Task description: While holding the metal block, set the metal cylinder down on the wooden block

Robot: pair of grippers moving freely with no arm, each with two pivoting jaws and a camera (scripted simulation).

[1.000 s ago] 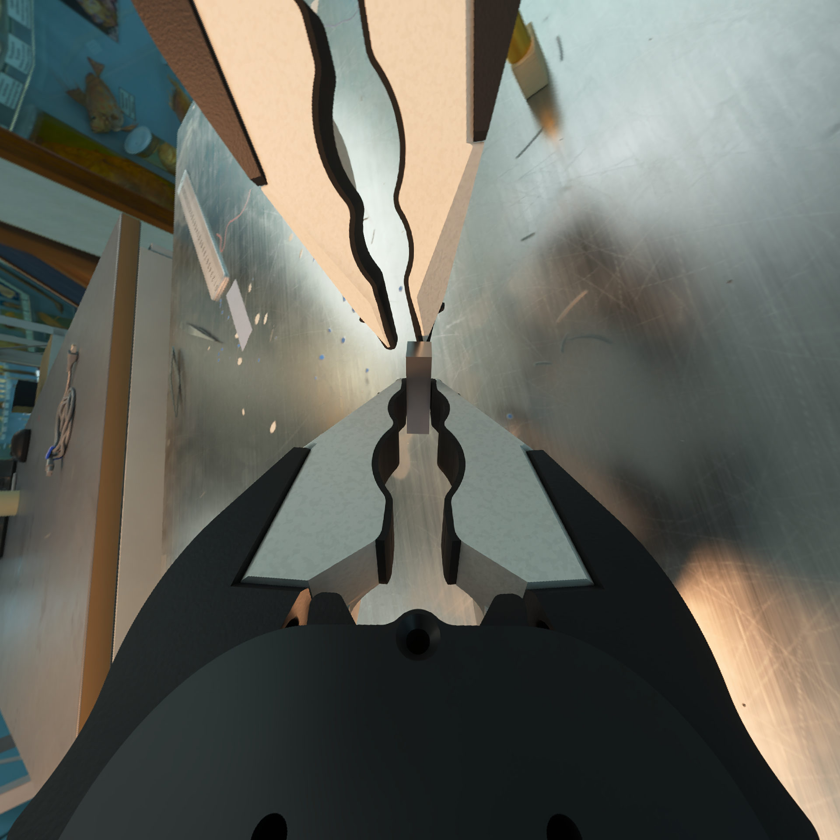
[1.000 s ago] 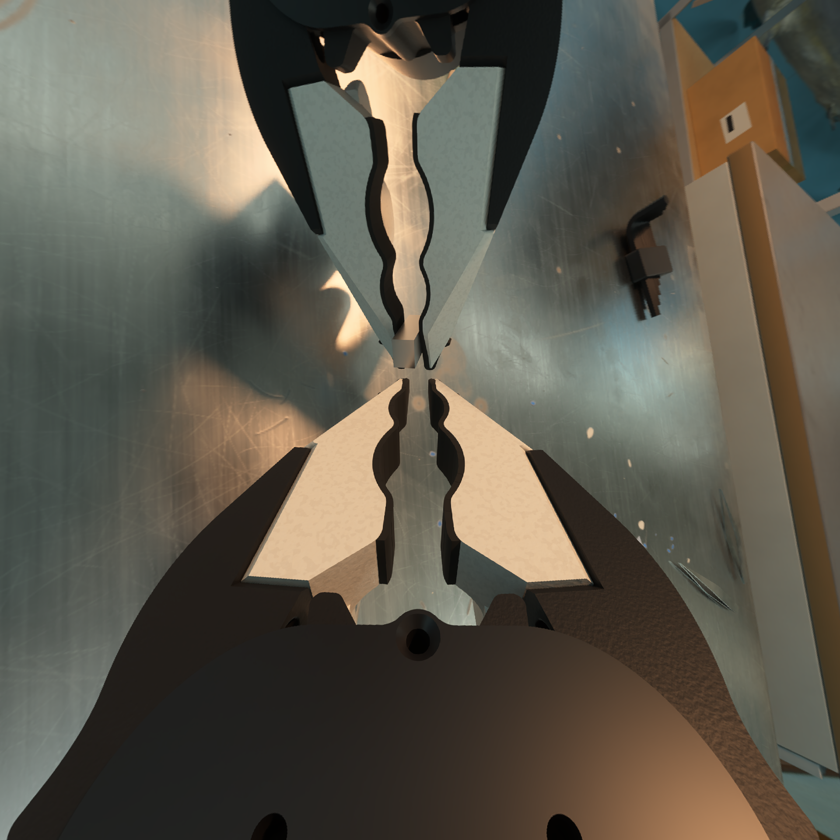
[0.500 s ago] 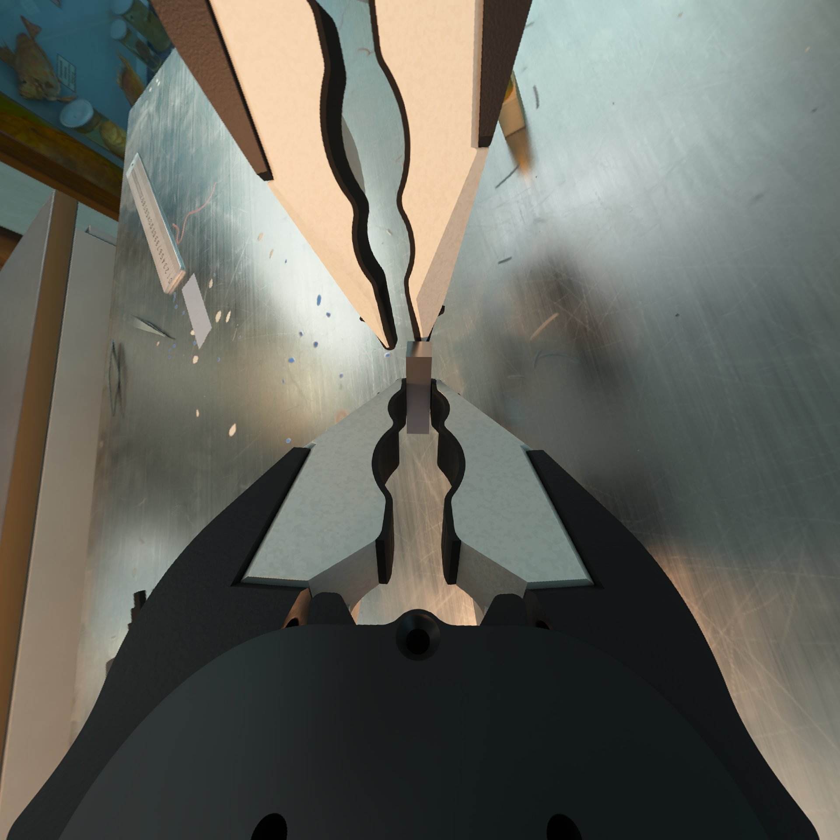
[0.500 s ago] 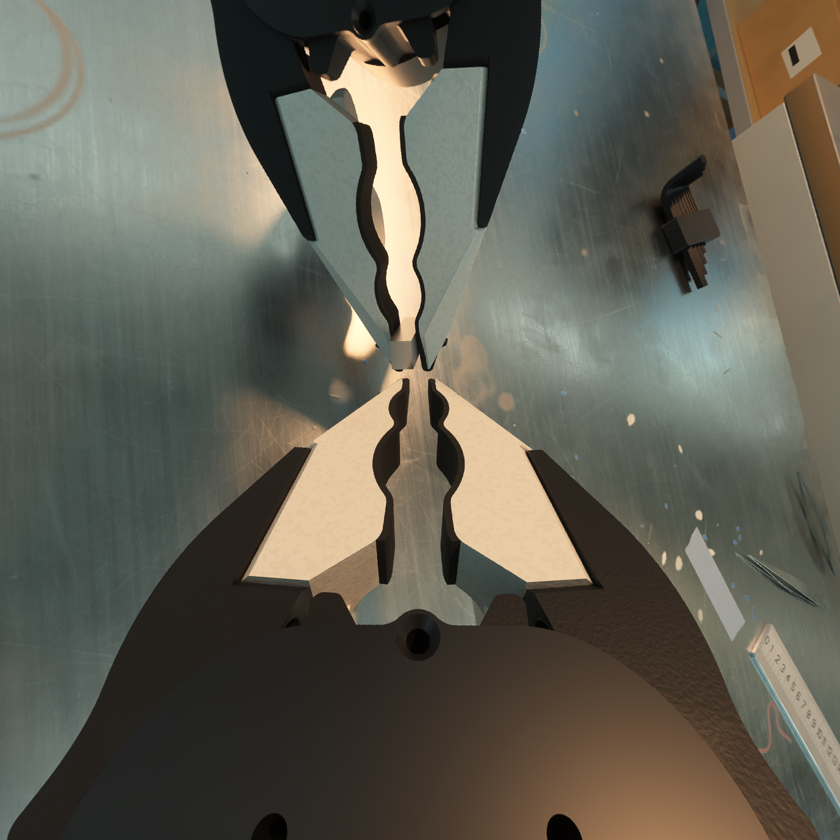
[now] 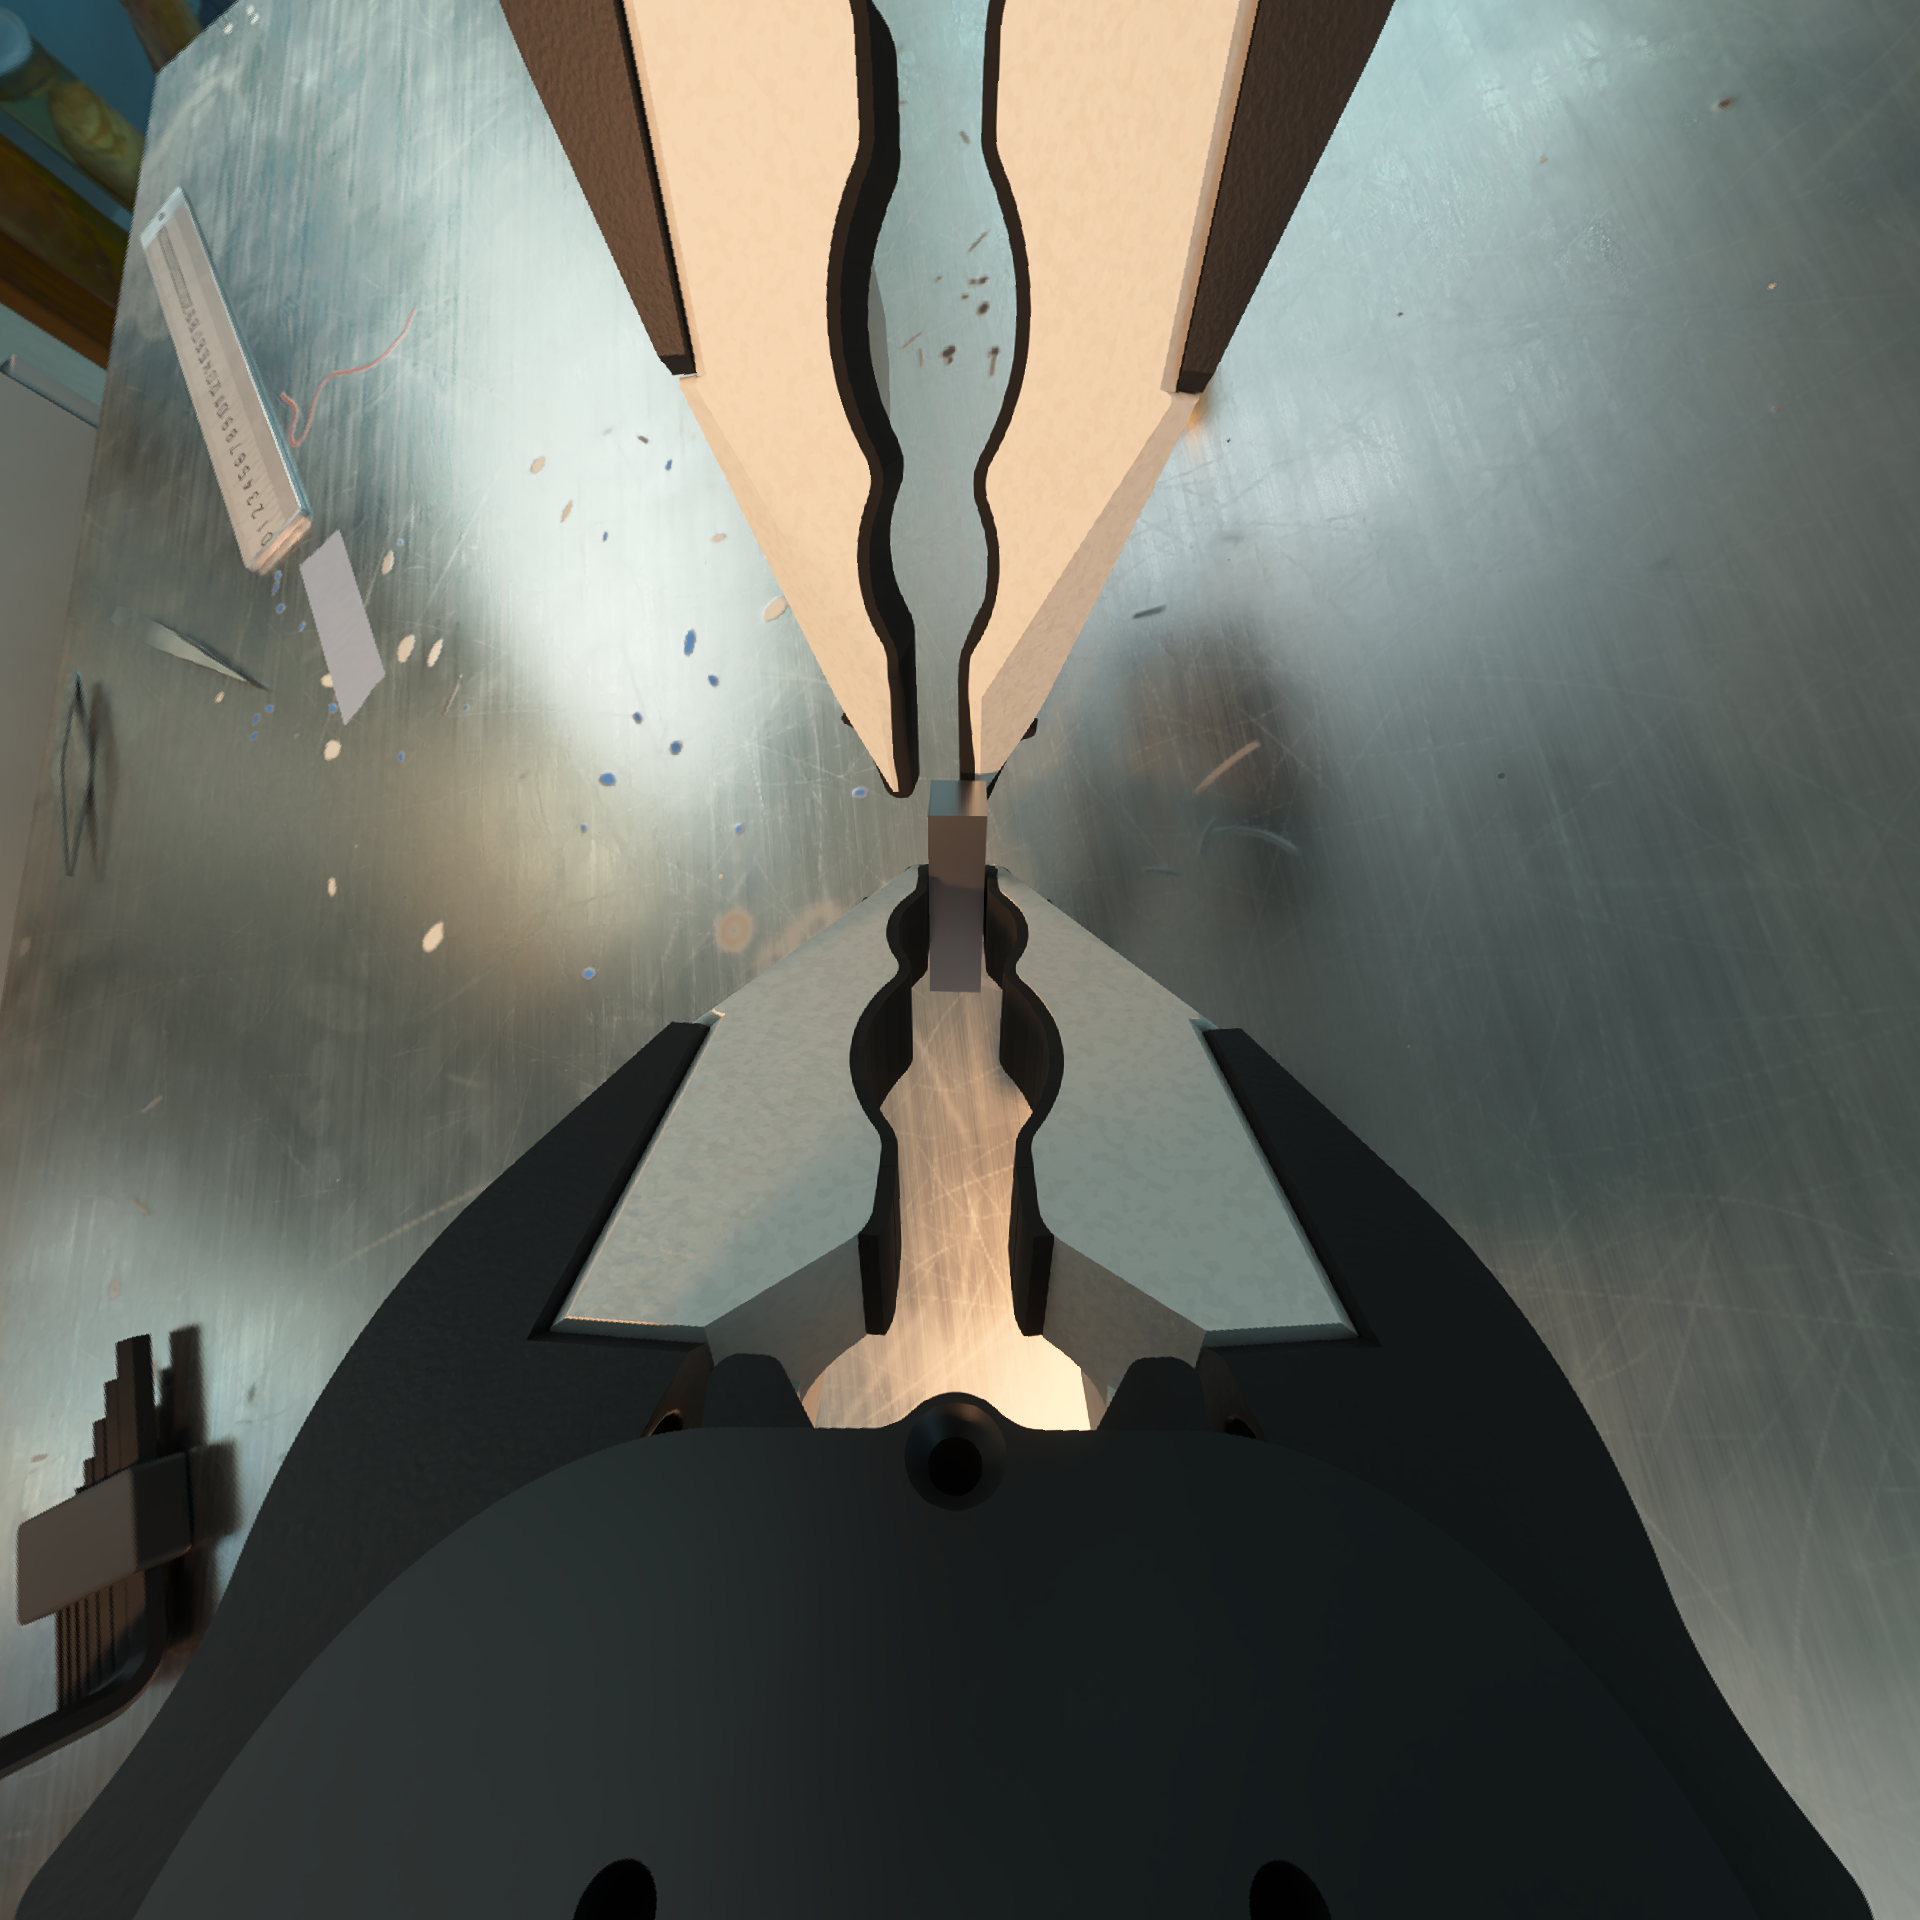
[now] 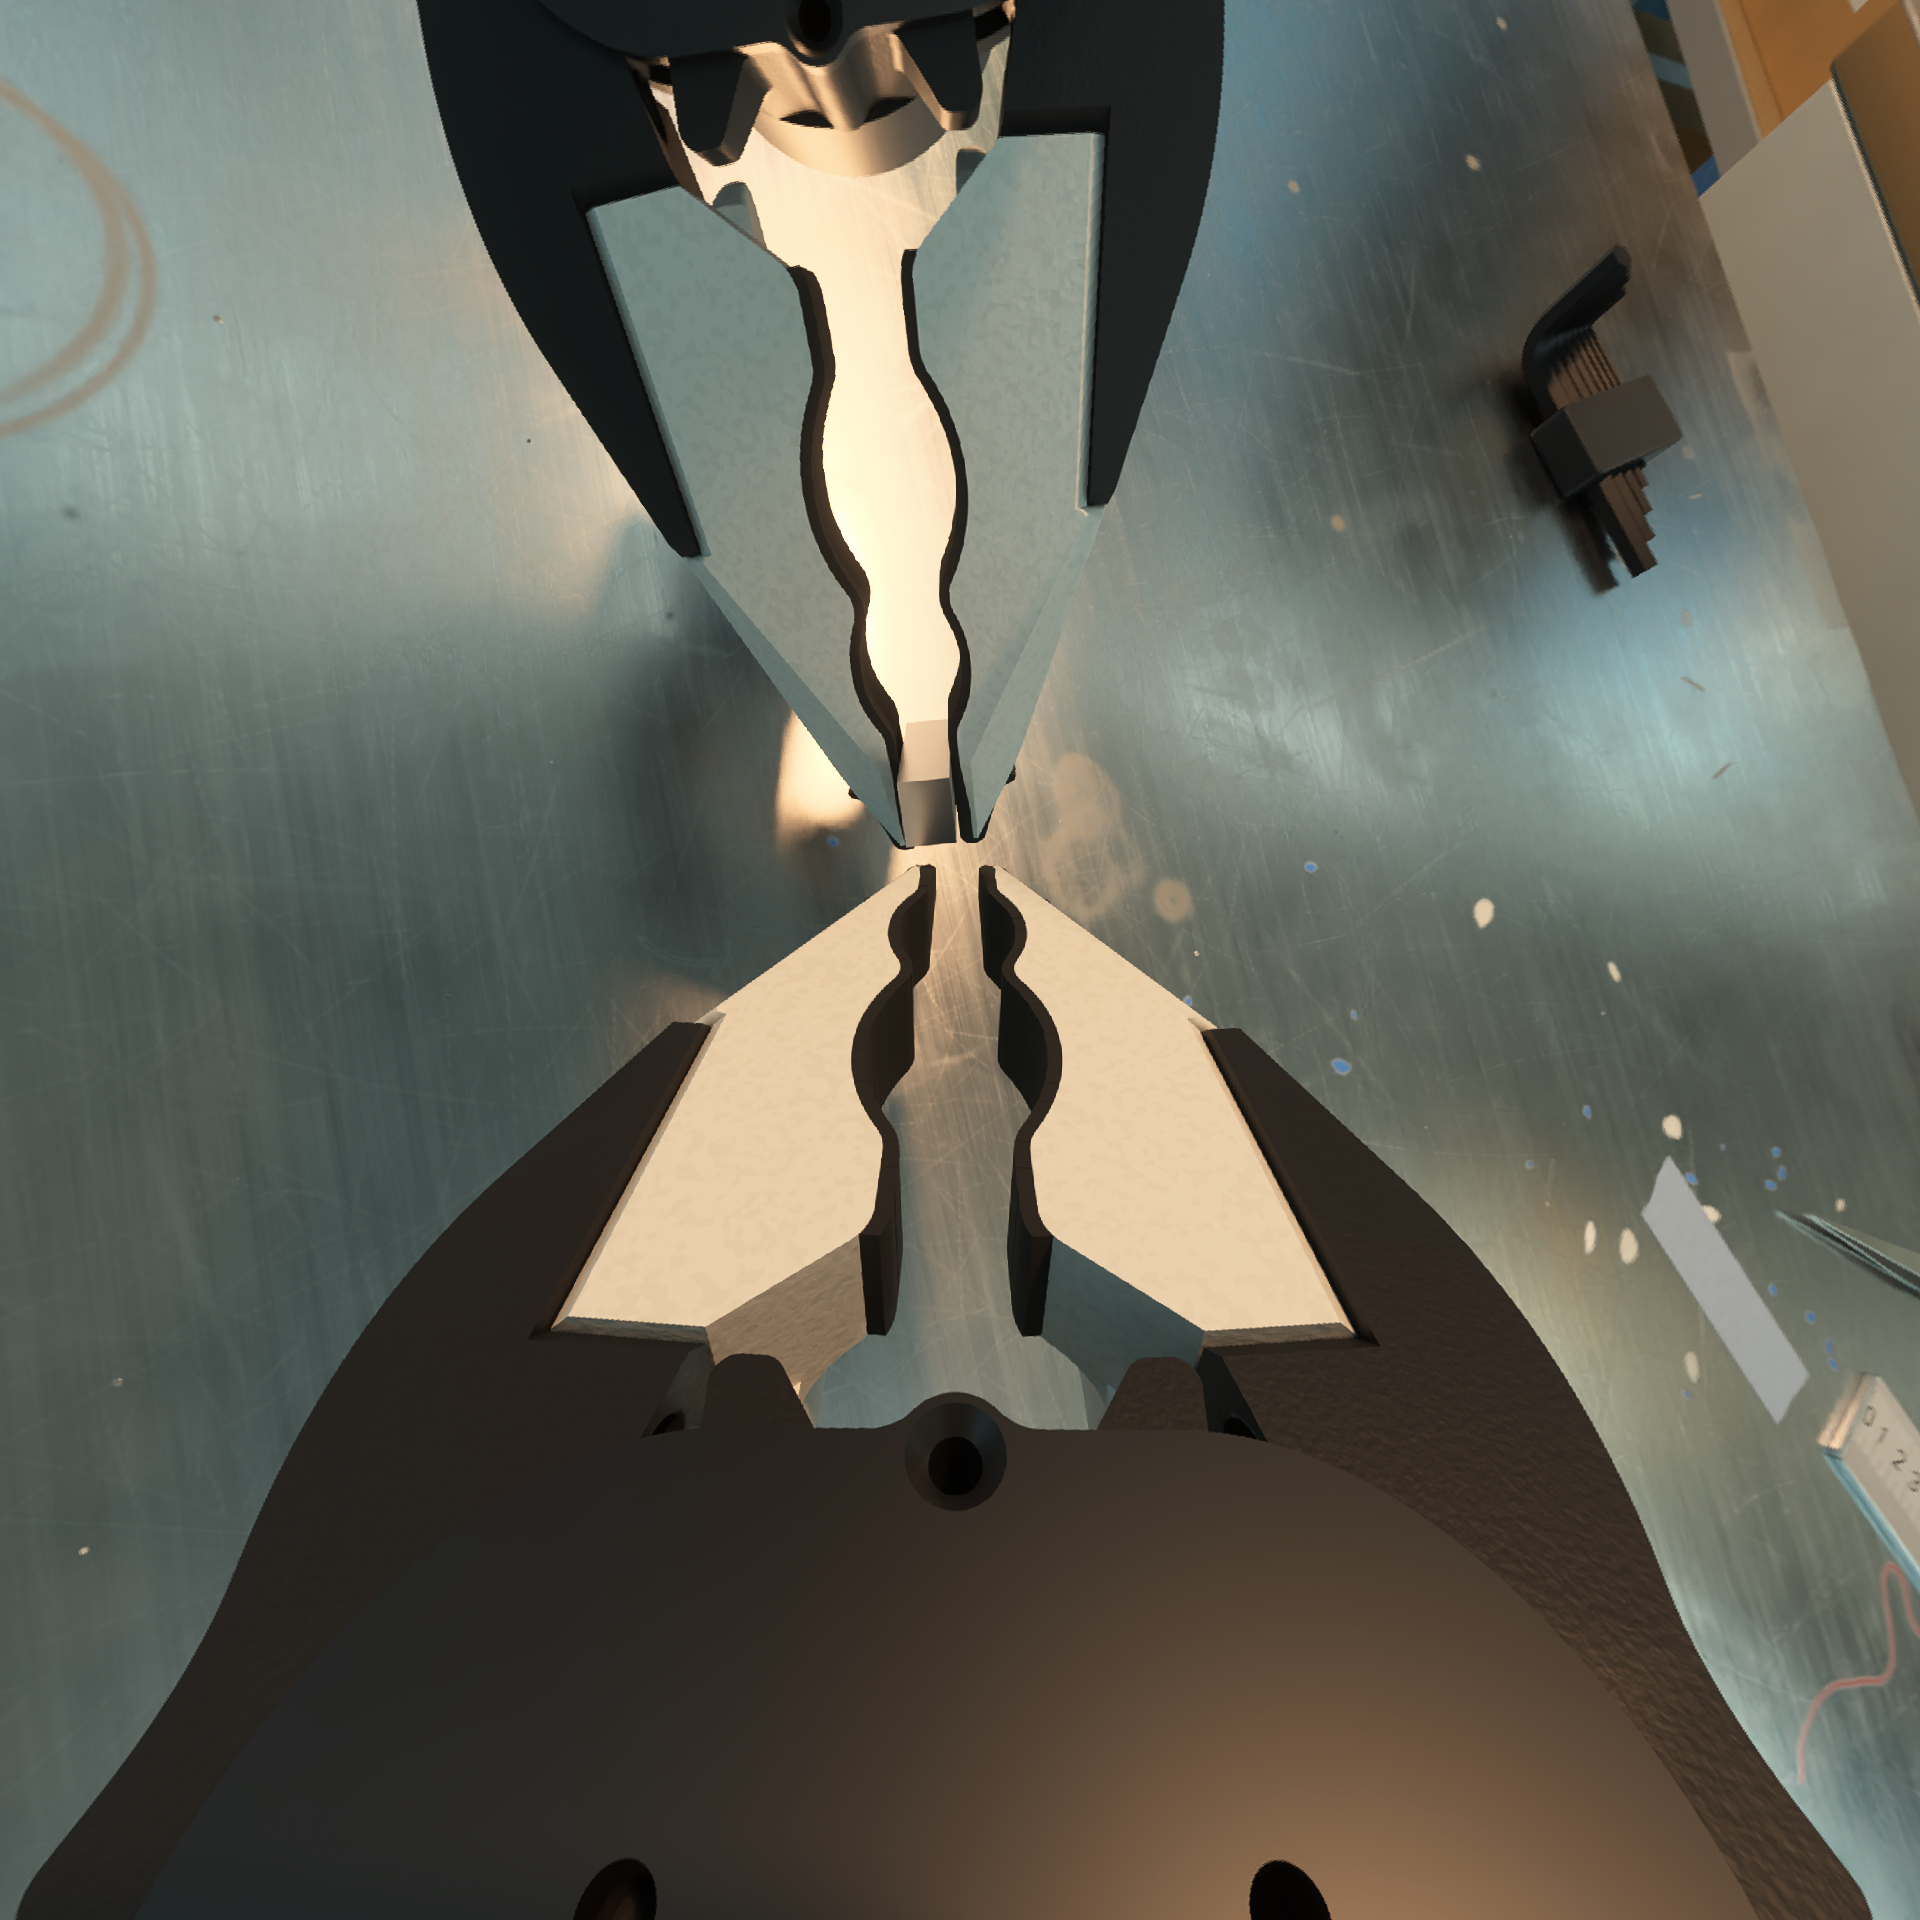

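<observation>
At frame centre, the left gripper [image 5: 956, 883] clamps the block [image 5: 956, 904]: probably heavy, rigid, slick; the right gripper [image 6: 956, 878], jaws narrow, seemingly holds nothing.

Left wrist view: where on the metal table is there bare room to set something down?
Bare: the table stretch on the picture's right. Crowded: the picture's left, with the ruler, grey strip and hex keys. The middle is taken: the left gripper holds the metal block, the right gripper faces it.

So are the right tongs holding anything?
No: right tongs nearly shut, with bare table in the gap. The metal block sits in the left tongs.
</observation>
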